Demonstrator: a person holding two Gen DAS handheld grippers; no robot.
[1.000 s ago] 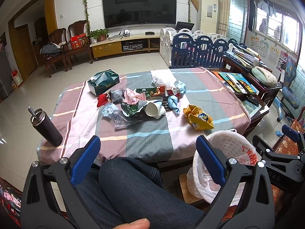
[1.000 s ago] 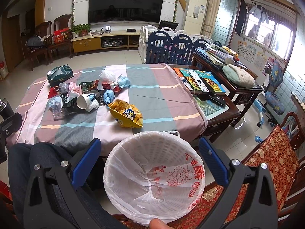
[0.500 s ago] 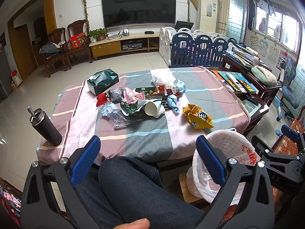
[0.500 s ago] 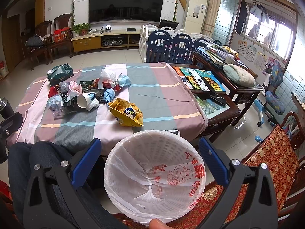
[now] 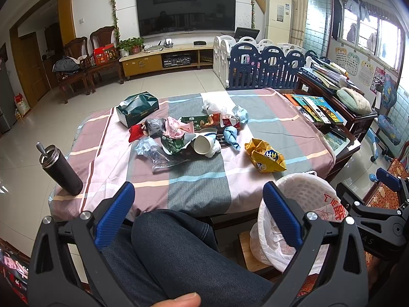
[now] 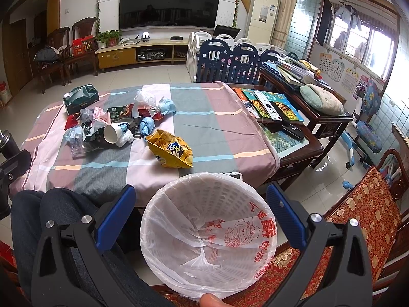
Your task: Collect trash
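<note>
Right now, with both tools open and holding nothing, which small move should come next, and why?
Probably reach the right tool forward to the yellow snack bag. It is the trash lying nearest the lined basket, apart from the pile around the paper cup, and the basket appears to hold no trash yet. The left tool hangs open above the person's leg.
</note>
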